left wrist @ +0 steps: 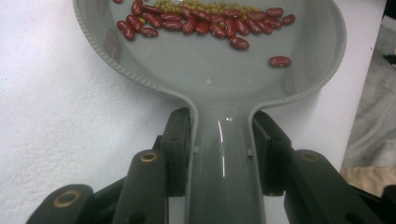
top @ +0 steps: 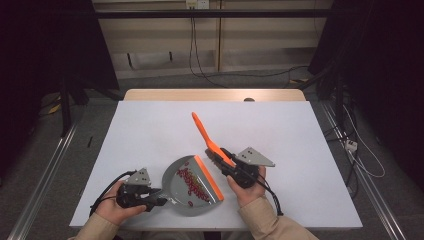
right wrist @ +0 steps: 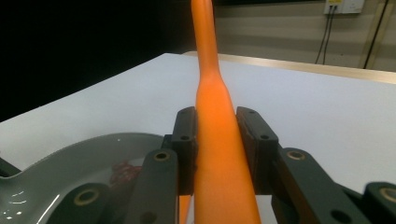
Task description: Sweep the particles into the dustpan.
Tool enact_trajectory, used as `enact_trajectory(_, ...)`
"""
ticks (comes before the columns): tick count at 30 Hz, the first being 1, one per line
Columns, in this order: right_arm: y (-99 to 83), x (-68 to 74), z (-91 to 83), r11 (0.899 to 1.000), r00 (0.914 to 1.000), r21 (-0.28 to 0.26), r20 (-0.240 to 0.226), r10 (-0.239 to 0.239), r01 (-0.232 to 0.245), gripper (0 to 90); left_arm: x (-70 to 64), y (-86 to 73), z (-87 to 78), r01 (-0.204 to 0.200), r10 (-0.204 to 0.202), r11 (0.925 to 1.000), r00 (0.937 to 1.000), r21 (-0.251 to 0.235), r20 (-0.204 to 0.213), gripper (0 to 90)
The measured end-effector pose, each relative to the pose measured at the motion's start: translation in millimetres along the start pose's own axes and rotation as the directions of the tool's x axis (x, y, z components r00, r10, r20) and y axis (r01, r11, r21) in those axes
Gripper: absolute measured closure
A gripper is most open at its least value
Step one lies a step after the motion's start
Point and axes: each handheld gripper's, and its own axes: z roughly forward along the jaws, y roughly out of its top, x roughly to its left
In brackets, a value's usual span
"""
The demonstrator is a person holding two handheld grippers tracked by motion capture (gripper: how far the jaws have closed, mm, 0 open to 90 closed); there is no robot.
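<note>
Grey dustpan [top: 192, 187], pinched at its handle by the left gripper [top: 150, 197], holds beans [left wrist: 205, 21]; keep it level while the right gripper [top: 227, 167], clamping the orange brush [top: 207, 137], finishes sweeping.

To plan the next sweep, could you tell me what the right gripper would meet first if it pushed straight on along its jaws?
Nothing, apparently: the right gripper, shut on the orange brush handle, points along the handle over bare white table; depth is uncertain.
</note>
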Motion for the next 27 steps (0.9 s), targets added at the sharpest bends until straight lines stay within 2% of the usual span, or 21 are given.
enact_trajectory(3,-0.1,-7.4,-4.1,1.000,0.9998,0.000,0.020,0.007,-0.007,70.5,-0.6,0.7,2.5,0.001,-0.001,0.9999,1.0000,-0.016,-0.004,62.3)
enact_trajectory(5,-0.4,-11.6,-5.7,1.000,0.9995,0.004,0.029,0.009,-0.010,70.5,-2.1,1.9,5.9,-0.024,0.024,0.9997,0.9994,-0.004,-0.026,62.0)
enact_trajectory(7,-0.5,-14.4,-7.3,1.000,0.9993,0.008,0.035,0.008,-0.009,70.5,-2.5,2.8,11.3,-0.038,0.039,0.9992,0.9989,0.008,-0.026,62.8)
enact_trajectory(8,-0.5,-15.5,-8.0,1.000,0.9992,0.009,0.040,0.004,-0.005,70.5,-2.8,3.9,11.4,-0.030,0.030,0.9995,0.9992,0.005,-0.026,63.2)
enact_trajectory(9,-0.4,-16.8,-9.0,1.000,0.9991,0.009,0.042,0.005,-0.005,70.5,-3.6,4.4,11.8,-0.036,0.036,0.9993,0.9983,-0.001,-0.046,63.4)
enact_trajectory(10,-0.4,-18.5,-9.8,1.000,0.9990,0.007,0.045,-0.001,0.000,70.5,-2.9,3.4,13.4,-0.043,0.042,0.9989,0.9984,-0.017,-0.039,63.6)
enact_trajectory(11,-0.5,-19.8,-11.0,1.000,0.9986,0.008,0.052,0.002,-0.003,70.5,-3.3,2.7,13.8,-0.039,0.038,0.9990,0.9979,-0.021,-0.052,63.7)
enact_trajectory(12,-0.5,-21.7,-12.0,1.000,0.9986,0.005,0.053,0.008,-0.008,70.5,-2.6,2.0,14.3,-0.034,0.033,0.9987,0.9987,-0.037,-0.038,63.8)
enact_trajectory(14,-0.3,-24.8,-14.3,1.000,0.9980,0.000,0.062,0.009,-0.009,70.5,-3.2,0.6,14.1,-0.044,0.040,0.9980,0.9961,-0.045,-0.079,63.9)
enact_trajectory(15,0.0,-26.2,-15.5,1.000,0.9979,0.000,0.064,0.012,-0.012,70.6,-2.3,0.0,13.9,-0.045,0.041,0.9977,0.9964,-0.051,-0.074,63.9)
enact_trajectory(16,0.3,-27.7,-16.6,1.000,0.9976,-0.004,0.068,0.013,-0.013,70.6,-2.3,-0.5,13.7,-0.049,0.043,0.9968,0.9952,-0.063,-0.088,63.9)
enact_trajectory(18,0.6,-30.6,-18.5,1.000,0.9970,-0.003,0.075,0.018,-0.018,70.6,-2.2,-0.3,12.7,-0.043,0.033,0.9946,0.9943,-0.094,-0.101,64.0)
enact_trajectory(21,0.7,-35.8,-20.9,1.000,0.9958,-0.006,0.089,0.019,-0.019,70.6,-0.2,1.2,9.5,-0.028,0.015,0.9930,0.9934,-0.114,-0.114,63.9)
enact_trajectory(27,0.6,-42.3,-24.3,1.000,0.9944,0.004,0.104,0.018,-0.019,70.6,9.2,2.7,1.8,0.012,-0.041,0.9871,0.9833,-0.159,-0.177,63.9)
